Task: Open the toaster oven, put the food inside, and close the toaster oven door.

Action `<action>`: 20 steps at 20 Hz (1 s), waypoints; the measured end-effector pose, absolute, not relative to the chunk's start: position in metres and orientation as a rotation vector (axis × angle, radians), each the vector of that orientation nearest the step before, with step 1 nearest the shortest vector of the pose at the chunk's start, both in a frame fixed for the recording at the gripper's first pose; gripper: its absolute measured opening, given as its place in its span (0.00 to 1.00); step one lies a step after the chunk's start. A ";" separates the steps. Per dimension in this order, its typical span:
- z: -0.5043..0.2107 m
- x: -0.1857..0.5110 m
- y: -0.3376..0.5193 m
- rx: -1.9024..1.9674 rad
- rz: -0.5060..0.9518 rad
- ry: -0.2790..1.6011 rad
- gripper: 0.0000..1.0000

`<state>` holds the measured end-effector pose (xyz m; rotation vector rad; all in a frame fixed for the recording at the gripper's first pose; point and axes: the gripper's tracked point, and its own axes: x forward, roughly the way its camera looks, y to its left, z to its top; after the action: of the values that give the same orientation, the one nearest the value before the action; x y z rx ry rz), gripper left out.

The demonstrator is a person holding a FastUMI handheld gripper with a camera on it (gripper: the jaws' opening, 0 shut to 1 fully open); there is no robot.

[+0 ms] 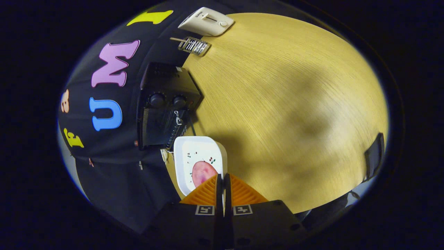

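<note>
I see the gripper (223,178) at bottom centre w/ fingers pinched narrow on the near rim of the white dish (194,156); the rim edge sits between them, so it looks clamped, tho the contact itself is hard to make out. The fingers cover the near part of the food (202,172), a pinkish round slice lying in the dish; I can't tell what it is exactly. The dish has small dark specks printed on its floor, nothing else in it.

The toaster oven (163,104) is black, left of centre, just beyond the dish & close to it, against the booth wall. Two knobs show; its door area is dim and I can't tell whether it's open or shut.

Top of frame: a white pop-up toaster (207,21) & below it a small clear rack (195,46), both on the wooden table (295,104).
</note>
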<state>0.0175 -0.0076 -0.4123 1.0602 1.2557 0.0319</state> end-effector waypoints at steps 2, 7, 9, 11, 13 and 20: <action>-0.395 0.029 0.018 1.175 -0.020 1.207 0.05; -0.377 0.056 0.094 1.347 -0.112 1.129 0.05; -0.385 0.069 0.115 1.343 -0.173 1.107 0.05; -0.392 0.082 0.135 1.360 -0.239 1.084 0.05; -0.403 0.097 0.152 1.386 -0.312 1.053 0.05; -0.434 0.159 0.181 1.433 -0.512 0.889 0.05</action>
<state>0.1591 0.1814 -0.4344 1.4332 0.8889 -0.5117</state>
